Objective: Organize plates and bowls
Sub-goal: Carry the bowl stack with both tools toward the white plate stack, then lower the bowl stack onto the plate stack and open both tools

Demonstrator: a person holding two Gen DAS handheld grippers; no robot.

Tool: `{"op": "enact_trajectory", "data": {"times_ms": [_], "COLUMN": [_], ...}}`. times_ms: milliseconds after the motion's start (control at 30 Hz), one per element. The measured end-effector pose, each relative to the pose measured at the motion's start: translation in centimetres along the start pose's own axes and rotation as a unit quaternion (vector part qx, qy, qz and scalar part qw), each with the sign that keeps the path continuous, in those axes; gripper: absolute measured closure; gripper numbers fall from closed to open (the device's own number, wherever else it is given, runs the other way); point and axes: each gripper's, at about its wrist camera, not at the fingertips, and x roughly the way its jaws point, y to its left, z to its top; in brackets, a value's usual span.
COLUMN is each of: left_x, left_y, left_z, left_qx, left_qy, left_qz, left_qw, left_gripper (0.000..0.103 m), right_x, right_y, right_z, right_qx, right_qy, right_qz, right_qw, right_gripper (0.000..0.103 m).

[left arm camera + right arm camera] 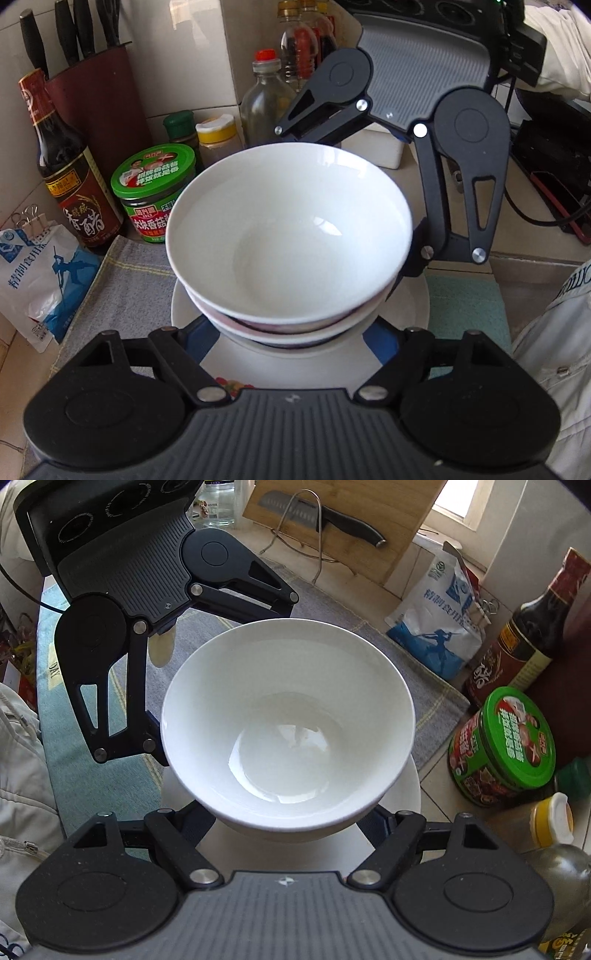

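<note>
Reading across the left wrist view, the far left has a salt bag (40, 280) printed "精制食用", with binder clips on its top. Next is a dark bottle (70, 173) labelled "香醋", in front of a knife block (99, 92). A green-lidded jar (155, 192) comes next; I can pick out "香菇" on its label, and the rest is too small to read. Two small spice jars and an oil bottle (266, 103) stand behind it.

In the middle is what I am here for. A white bowl (288, 229) is nested in a second bowl (295, 332), and both sit on a plate (184, 306) with a fruit pattern. The stack is over the grey cloth (125, 291) on the counter (436, 790). I cannot tell whether the plate rests there or hangs just above it.

My left tongs (290, 338) reach in from the near side, one finger on each side of the stack's base. The right tongs (291, 819) do the same from the opposite side. Both stand partly apart, but the fingertips vanish under the bowl rims, so I cannot tell whether either set is clamped on the crockery.

On the right lies a teal cloth (461, 299); the right wrist view shows "DAY" printed on it.

I judge the stacking done. What is left is to set the pile where it belongs, and that place is not in view.
</note>
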Motion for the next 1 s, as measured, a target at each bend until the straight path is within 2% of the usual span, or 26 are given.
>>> {"op": "enact_trajectory", "data": {"times_ms": [567,633,700,867,1000], "left_x": [0.9,0.7,0.4,-1.6,-4.1], "left_y": [0.1,-0.2,-0.5,-0.7,-1.4], "left_z": [0.0,-0.2,-0.4,-1.9,-4.0], "left_qx": [-0.015,-0.017,-0.011,-0.026,-0.025], "left_qy": [-0.003,-0.007,-0.015,-0.047,-0.083], "left_qz": [0.002,0.01,0.025,0.056,0.089], "left_qw": [0.9999,0.9998,0.9995,0.997,0.9923], "left_gripper": [0.019,0.015,0.009,0.002,0.002], "right_x": [0.7,0.7,0.6,0.6,0.5], "right_y": [-0.3,-0.4,-0.2,0.9,2.8], "right_z": [-0.4,-0.3,-0.2,0.2,0.6], "right_qx": [0.011,0.022,0.029,0.051,0.103], "right_qy": [0.005,0.003,-0.001,0.009,0.036], "right_qz": [-0.012,-0.006,-0.008,-0.043,-0.111], "right_qw": [1.0,1.0,1.0,0.998,0.988], "right_gripper": [0.017,0.012,0.003,0.0,0.0]}}
